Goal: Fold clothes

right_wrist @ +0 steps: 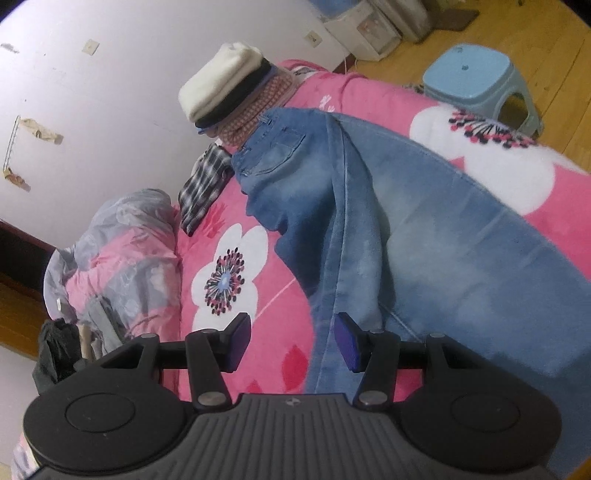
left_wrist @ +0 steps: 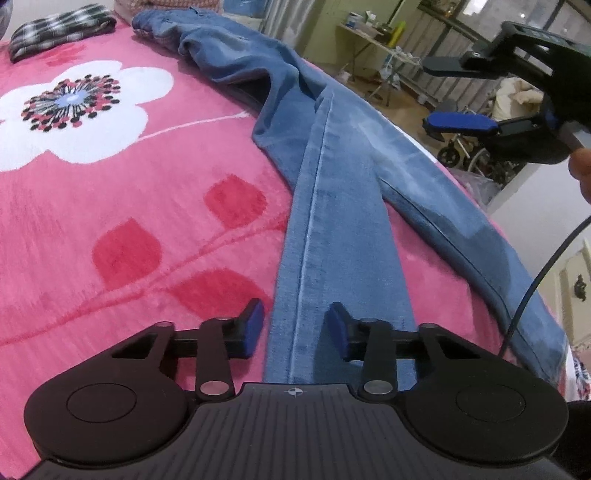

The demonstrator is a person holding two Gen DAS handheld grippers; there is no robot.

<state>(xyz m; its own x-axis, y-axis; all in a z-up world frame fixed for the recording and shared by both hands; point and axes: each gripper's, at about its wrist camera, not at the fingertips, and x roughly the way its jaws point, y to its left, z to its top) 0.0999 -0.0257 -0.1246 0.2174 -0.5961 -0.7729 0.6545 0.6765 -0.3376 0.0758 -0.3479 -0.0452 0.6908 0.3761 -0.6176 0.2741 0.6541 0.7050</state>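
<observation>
While both jaws stand apart, empty, the jeans (left_wrist: 343,229) lie just beyond them.

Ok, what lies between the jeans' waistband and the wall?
In the right wrist view, a stack of folded clothes topped by a white piece sits between the jeans waistband and the wall.

Near end of the jeans (left_wrist: 343,236) leg is hidden under the left gripper (left_wrist: 295,328) body; whether the pads press the denim can't be told. Second leg's hem is cut off at the left wrist view's right edge. Right gripper (left_wrist: 465,92) is cropped there; only fingertips of the hand (left_wrist: 581,166) are seen. Lower layers of the folded stack (right_wrist: 236,99) are hidden behind the waistband. Desk clutter (left_wrist: 373,26) is too small to identify.
</observation>
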